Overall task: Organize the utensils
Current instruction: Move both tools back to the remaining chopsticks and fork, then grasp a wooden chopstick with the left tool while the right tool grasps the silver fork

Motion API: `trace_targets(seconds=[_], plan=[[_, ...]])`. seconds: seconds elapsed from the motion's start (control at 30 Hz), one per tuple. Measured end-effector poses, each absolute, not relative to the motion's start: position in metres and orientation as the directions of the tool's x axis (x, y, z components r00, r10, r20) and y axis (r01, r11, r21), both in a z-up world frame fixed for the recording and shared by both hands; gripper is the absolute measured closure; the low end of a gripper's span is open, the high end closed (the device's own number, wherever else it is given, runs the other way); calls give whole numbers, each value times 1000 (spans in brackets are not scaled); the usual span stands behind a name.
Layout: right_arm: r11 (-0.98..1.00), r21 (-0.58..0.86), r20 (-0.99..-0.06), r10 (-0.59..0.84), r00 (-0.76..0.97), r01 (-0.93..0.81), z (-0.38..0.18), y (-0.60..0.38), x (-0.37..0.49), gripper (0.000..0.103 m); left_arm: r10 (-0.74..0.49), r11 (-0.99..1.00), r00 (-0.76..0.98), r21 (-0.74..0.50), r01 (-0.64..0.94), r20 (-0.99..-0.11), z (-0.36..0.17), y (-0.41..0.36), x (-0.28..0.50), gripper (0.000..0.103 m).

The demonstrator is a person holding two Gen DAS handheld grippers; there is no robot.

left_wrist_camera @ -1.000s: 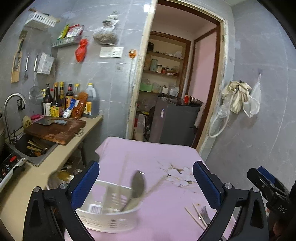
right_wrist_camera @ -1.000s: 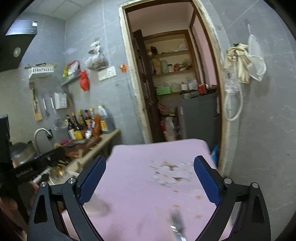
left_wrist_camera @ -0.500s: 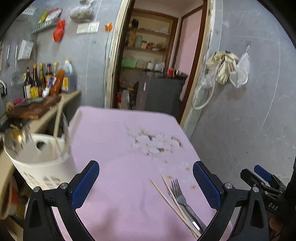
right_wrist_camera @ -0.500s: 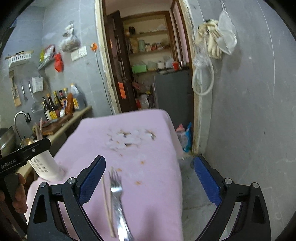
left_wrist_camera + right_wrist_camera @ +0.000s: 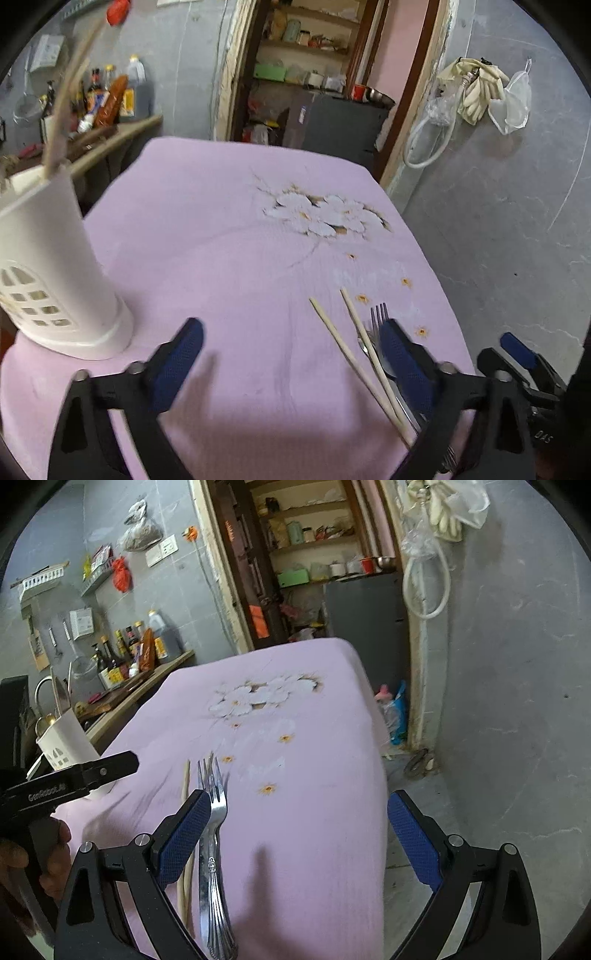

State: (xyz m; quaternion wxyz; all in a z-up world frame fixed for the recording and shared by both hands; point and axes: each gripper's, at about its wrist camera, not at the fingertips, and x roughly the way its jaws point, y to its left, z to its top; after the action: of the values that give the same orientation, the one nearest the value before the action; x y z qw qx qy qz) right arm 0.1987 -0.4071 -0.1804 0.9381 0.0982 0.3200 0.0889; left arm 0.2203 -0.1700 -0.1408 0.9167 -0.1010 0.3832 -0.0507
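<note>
A white utensil holder (image 5: 51,273) stands on the pink tablecloth (image 5: 229,258) at the left, with chopsticks and a spoon sticking out of it; it also shows in the right wrist view (image 5: 68,746). Two wooden chopsticks (image 5: 354,354) and metal forks (image 5: 378,317) lie on the cloth at the right. My left gripper (image 5: 291,354) is open and empty, low over the cloth, its right finger over the forks. My right gripper (image 5: 297,830) is open and empty, with the forks (image 5: 212,834) and chopsticks (image 5: 184,782) by its left finger.
A kitchen counter (image 5: 147,686) with bottles, a cutting board and a sink runs along the left of the table. A grey wall (image 5: 509,221) is close on the right. A doorway with shelves and a grey cabinet (image 5: 340,122) lies beyond the table's far edge.
Both grippers have dropped toward the tablecloth and moved closer to the forks and chopsticks. The utensil holder now stands upright at the left of the left wrist view.
</note>
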Motion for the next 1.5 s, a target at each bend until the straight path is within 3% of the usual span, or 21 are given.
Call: trace_targets(seconds=[0.03, 0.1, 0.17, 0.27, 0.47, 0.73, 0.9, 1.07, 1.5], plan=[[960, 252, -585, 252, 771, -122, -182, -406, 203, 11, -183, 972, 691, -232, 23, -699, -144, -171, 223, 26], [954, 263, -590, 279, 758, -146, -185, -405, 209, 29, -226, 964, 659, -260, 49, -717, -150, -172, 230, 40], [947, 268, -595, 309, 742, -179, -188, -402, 217, 39, -265, 955, 632, -287, 69, -728, -155, -176, 235, 57], [930, 295, -591, 359, 722, -220, -190, -399, 226, 50, -321, 939, 587, -329, 98, -743, -163, -180, 244, 68], [899, 327, -600, 436, 671, -291, -197, -389, 249, 57, -345, 934, 522, -339, 110, -780, -176, -190, 255, 74], [893, 335, -625, 449, 638, -301, -204, -382, 255, 57, -320, 944, 516, -312, 105, -795, -176, -199, 267, 75], [883, 345, -636, 470, 612, -319, -206, -377, 258, 57, -278, 958, 510, -271, 89, -814, -177, -201, 271, 90], [860, 358, -654, 509, 560, -364, -210, -369, 263, 57, -321, 942, 491, -329, 71, -810, -178, -187, 271, 94], [792, 402, -693, 591, 414, -459, -218, -344, 297, 58, -357, 922, 473, -386, 38, -805, -178, -163, 265, 94]])
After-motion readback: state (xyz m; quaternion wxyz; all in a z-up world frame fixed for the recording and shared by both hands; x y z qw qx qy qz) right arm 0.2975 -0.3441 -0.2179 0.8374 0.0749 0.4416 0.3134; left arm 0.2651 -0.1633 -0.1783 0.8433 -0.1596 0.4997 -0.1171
